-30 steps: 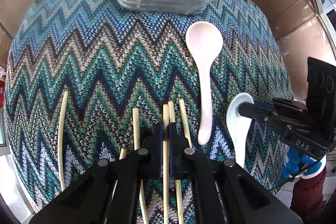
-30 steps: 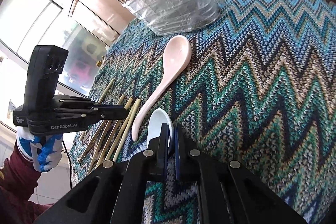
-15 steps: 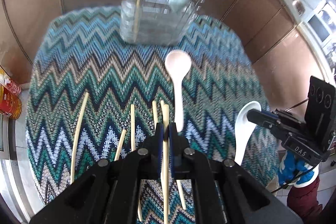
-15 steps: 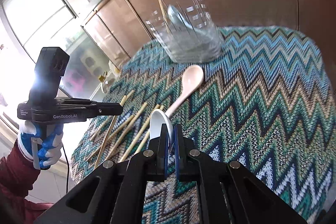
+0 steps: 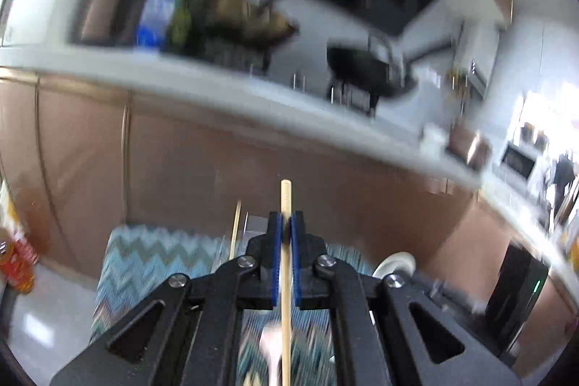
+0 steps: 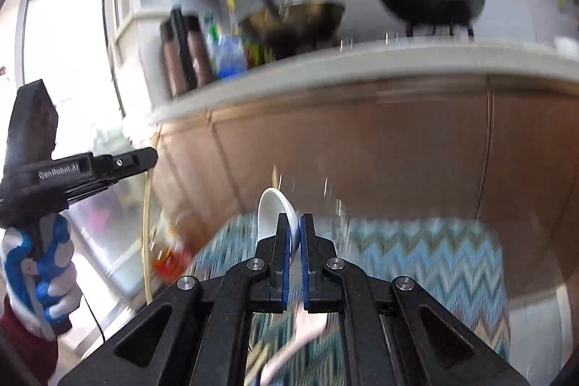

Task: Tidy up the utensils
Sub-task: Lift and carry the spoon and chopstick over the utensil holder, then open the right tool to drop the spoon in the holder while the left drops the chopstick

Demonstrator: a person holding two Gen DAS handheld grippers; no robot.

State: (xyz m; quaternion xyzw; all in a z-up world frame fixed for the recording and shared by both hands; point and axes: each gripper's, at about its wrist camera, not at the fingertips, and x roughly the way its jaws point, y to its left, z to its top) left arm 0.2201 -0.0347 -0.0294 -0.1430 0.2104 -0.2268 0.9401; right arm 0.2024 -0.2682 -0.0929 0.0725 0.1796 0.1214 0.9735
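My left gripper point(image 5: 286, 223) is shut on a wooden chopstick point(image 5: 285, 205) and holds it upright, high above the zigzag tablecloth point(image 5: 152, 252). It also shows in the right wrist view point(image 6: 153, 160), with the chopstick point(image 6: 146, 234) hanging below it. My right gripper point(image 6: 295, 227) is shut on a white ceramic spoon point(image 6: 271, 212), bowl up, also lifted; the spoon shows in the left wrist view point(image 5: 396, 264). A pink spoon point(image 6: 307, 328) lies blurred on the cloth below. The clear utensil holder is mostly hidden; a chopstick standing in it point(image 5: 235, 230) shows.
Brown cabinets point(image 5: 181, 161) stand behind the table under a white countertop point(image 5: 253, 89) with pans and bottles. A red can point(image 5: 14, 263) sits at the left. Loose chopsticks point(image 6: 257, 360) lie blurred on the cloth.
Both grippers have risen and tilted up fast with their loads, so the views now face the cabinets and countertop instead of the table. Both stay shut.
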